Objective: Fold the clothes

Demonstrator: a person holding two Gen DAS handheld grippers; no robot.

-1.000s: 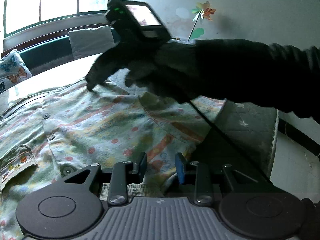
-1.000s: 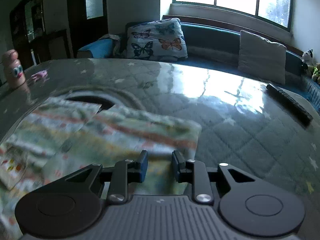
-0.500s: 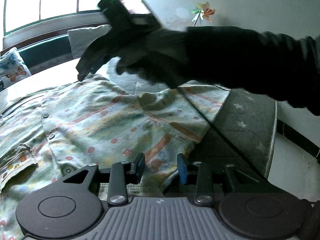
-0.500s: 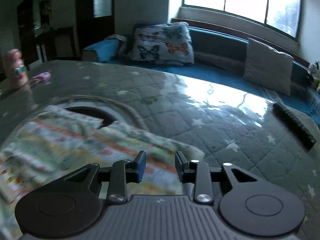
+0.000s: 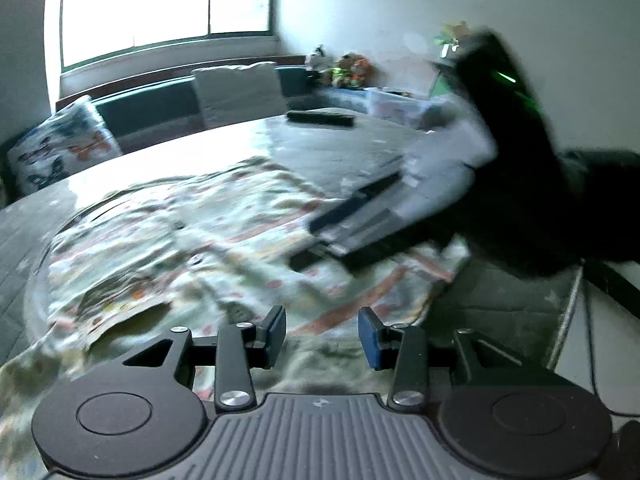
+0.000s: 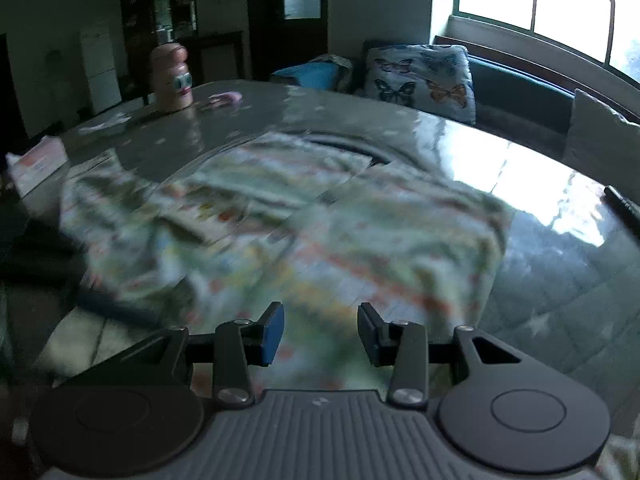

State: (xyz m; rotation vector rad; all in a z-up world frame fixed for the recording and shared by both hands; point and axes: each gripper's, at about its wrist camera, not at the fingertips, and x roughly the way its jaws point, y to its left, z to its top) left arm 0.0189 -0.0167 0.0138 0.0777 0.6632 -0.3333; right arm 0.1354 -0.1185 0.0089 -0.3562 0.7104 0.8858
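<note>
Left wrist: left gripper (image 5: 322,334) jaws opening, nothing between, above the printed shirt's (image 5: 200,240) near hem. Next grip should catch both layers. Right gripper (image 5: 352,220) blurs across the shirt.

Right wrist: jaws opening, empty; shirt flat on the quilted table (image 6: 560,300). Pink bottle (image 6: 172,80) behind; butterfly cushion (image 6: 420,76) on window bench.

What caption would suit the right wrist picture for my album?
Right gripper, jaws opening with nothing between them, above a patterned shirt spread on the table.
</note>
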